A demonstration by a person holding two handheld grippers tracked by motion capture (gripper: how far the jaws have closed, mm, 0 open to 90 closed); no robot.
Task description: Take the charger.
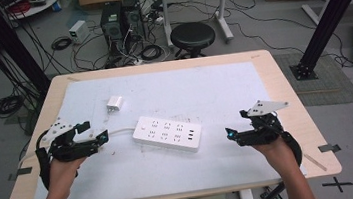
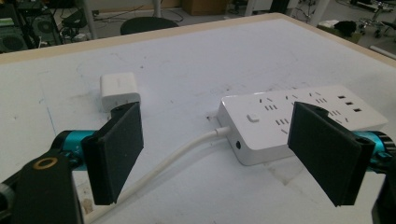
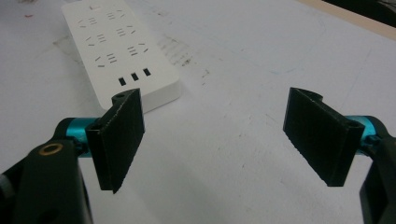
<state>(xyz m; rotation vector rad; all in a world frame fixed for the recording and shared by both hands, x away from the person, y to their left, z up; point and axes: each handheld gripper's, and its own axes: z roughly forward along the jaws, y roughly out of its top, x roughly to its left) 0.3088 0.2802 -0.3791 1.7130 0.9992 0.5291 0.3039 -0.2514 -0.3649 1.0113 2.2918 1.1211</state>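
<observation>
White power strip (image 1: 168, 133) lying between both wide-open, empty grippers, long axis pointing roughly from left gripper (image 1: 90, 134) toward right gripper (image 1: 235, 129), corded end ahead of left jaws, white charger (image 1: 114, 104) beyond them, nearer left.

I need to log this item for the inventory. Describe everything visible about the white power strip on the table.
The white rectangular plastic power strip lies flat on the pale table mat, set at a slant between the two grippers and touched by neither. Its top carries rows of socket slots, three small dark ports near one end and a small button near the other. A white cable leaves the button end. A small white plug adapter sits apart from it.
</observation>
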